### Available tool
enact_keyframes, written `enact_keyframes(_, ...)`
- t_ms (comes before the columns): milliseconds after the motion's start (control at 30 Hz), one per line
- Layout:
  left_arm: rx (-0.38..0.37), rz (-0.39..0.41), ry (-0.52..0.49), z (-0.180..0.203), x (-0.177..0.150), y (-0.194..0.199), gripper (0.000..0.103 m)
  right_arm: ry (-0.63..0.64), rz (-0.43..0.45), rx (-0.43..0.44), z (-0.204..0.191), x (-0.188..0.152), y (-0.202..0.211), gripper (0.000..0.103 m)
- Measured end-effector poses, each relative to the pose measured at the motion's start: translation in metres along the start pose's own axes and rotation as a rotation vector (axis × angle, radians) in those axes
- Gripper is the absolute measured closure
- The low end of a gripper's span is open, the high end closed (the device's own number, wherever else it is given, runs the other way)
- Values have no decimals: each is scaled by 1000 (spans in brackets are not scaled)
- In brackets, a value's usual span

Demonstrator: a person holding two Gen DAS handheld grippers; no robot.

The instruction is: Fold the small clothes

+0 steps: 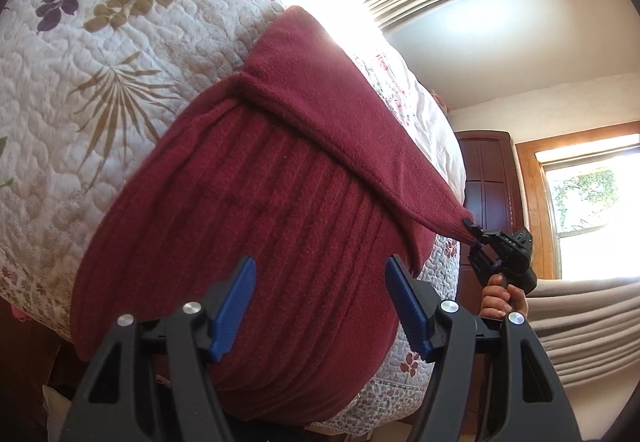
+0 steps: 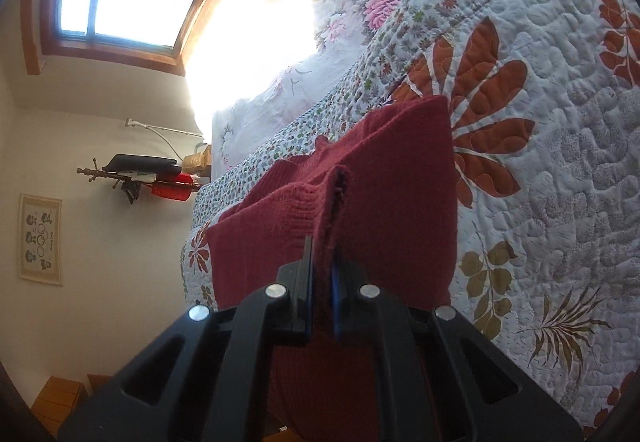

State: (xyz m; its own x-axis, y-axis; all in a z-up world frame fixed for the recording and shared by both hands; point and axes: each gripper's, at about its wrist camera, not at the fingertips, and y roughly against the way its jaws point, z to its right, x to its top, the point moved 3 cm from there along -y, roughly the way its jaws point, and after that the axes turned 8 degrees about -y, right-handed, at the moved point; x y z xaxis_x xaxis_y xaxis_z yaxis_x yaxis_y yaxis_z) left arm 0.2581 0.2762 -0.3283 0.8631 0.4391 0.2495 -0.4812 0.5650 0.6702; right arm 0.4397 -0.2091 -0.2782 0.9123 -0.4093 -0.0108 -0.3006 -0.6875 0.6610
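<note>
Sweater point(image 1: 280, 170) cuff in right gripper point(image 2: 322, 274)

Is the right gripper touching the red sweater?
Touching. The right wrist view shows the right gripper with its jaws closed on a ribbed edge of the red sweater; the left wrist view shows it pinching a stretched corner.

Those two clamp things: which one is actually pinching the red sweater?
The right gripper: its fingers are shut on the sweater's cuff. The left gripper hangs open above the ribbed body, holding nothing.
</note>
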Motion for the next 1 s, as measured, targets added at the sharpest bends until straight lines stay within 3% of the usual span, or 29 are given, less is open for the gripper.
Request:
enact_keyframes(233, 9, -10, -14, 4, 5, -7, 36, -33, -43, -21, 29, 0, -24, 97)
enact_keyframes(300, 13, -17, -6, 3, 5, -9, 36, -39, -47, -71, 40, 4, -29, 91)
enact_keyframes(367, 9, -17, -6, 5, 7, -10, 36, -54, 4, -82, 46, 7, -12, 88)
enact_keyframes(467, 1, 0, -30, 13, 11, -9, 36, -31, 72, -21, 37, 3, 18, 88)
enact_keyframes(667, 9, -28, -29, 19, 6, -23, 36, 31, -40, -40, 33, -14, -17, 88)
enact_keyframes(800, 43, -7, -12, 16, -7, -12, 35, -33, -26, -25, 52, -20, -17, 95)
enact_keyframes(867, 77, 28, -2, 7, -16, 6, 30, 6, -3, -7, 51, -30, 4, 75)
enact_keyframes(900, 96, 50, 7, 0, -21, 16, 25, 36, 6, -2, 48, -36, 14, 71)
enact_keyframes(1000, 159, 81, 35, -24, -39, 47, 23, 102, -9, 19, 47, -62, 42, 64)
